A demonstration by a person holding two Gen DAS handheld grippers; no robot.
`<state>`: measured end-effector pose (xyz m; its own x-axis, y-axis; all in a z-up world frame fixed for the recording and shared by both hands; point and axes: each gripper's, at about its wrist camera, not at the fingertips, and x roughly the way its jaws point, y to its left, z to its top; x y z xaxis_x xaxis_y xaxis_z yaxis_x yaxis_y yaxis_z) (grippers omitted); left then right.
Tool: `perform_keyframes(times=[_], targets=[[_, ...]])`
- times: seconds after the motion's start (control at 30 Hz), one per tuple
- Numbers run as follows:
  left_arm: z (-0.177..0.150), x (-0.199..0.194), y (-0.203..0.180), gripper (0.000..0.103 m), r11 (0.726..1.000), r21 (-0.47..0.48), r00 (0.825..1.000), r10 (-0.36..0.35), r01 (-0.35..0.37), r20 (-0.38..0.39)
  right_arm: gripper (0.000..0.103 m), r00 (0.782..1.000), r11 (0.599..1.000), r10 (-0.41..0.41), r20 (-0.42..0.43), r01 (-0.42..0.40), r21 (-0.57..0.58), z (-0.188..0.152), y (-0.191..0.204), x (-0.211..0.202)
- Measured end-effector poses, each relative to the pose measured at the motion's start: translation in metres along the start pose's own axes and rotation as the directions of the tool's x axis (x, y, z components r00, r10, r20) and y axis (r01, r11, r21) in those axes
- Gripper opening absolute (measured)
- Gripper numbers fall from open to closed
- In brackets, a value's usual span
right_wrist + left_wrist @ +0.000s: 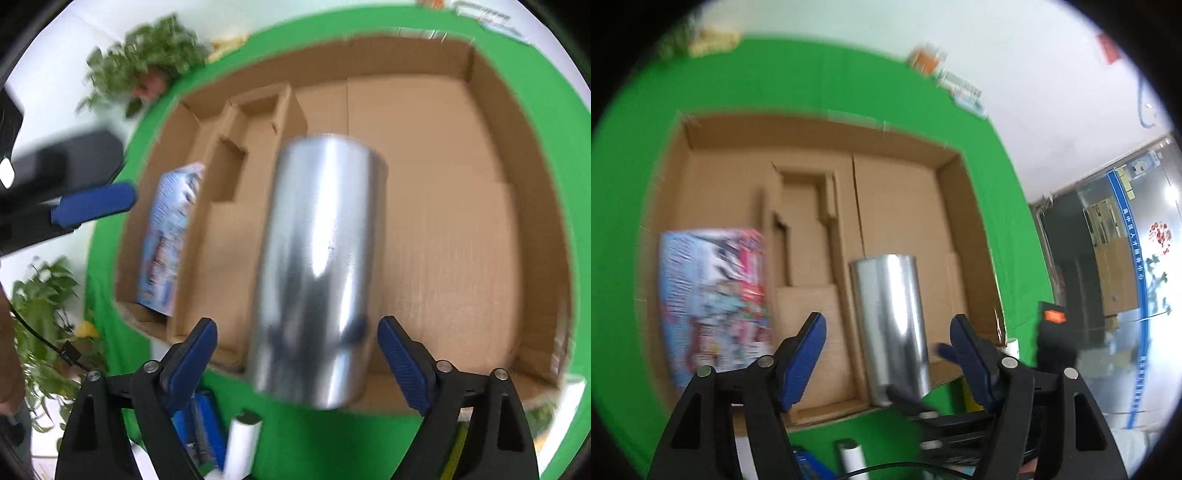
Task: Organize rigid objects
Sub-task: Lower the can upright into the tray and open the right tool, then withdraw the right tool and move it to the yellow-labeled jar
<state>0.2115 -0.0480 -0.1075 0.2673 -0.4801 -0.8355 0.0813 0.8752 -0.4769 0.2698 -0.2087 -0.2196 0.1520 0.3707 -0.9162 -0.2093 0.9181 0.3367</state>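
Silver can (317, 266) btwn gripper (297, 341) jaws, box (498, 122)

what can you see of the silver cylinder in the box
The silver cylinder is a plain, shiny metal-looking can or tumbler with smooth, unlabelled sides that mirror the room. It sits inside the open cardboard box, in the wide compartment right of the cardboard divider, near the box's front edge. Whether it stands or leans is unclear through blur. The right gripper is open around its near end, pads apart from its sides; nothing else visibly touches it.
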Motion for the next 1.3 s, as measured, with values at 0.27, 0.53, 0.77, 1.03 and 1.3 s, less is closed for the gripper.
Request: perform_keyframes(times=[0.27, 0.53, 0.77, 1.03, 1.3], targets=[[-0.058, -0.103, -0.008, 0.073, 0.978, 0.057, 0.931, 0.175, -0.203, 0.32, 0.102, 0.972, 0.987, -0.149, 0.183, 0.157, -0.032, -0.047, 0.039, -0.102], [-0.106, -0.131, -0.032, 0.079, 0.937, -0.019, 0.864, 0.329, -0.348, 0.381, 0.102, 0.973, 0.988, -0.152, 0.173, 0.157, -0.012, -0.11, 0.043, -0.164], [-0.147, -0.126, -0.074, 0.078, 0.931, -0.107, 0.865, 0.364, -0.349, 0.345, 0.092, 0.973, 0.988, -0.091, 0.214, 0.115, -0.102, -0.165, 0.028, -0.222], [-0.179, -0.105, -0.129, 0.01, 0.967, -0.028, 0.916, 0.249, -0.253, 0.314, 0.077, 0.973, 0.97, -0.072, 0.221, 0.12, -0.21, -0.201, 0.029, -0.253], [-0.17, -0.106, -0.156, 0.09, 0.934, -0.004, 0.861, 0.33, -0.356, 0.386, 0.102, 0.954, 0.966, -0.108, 0.281, 0.167, -0.196, -0.202, 0.011, -0.272]])
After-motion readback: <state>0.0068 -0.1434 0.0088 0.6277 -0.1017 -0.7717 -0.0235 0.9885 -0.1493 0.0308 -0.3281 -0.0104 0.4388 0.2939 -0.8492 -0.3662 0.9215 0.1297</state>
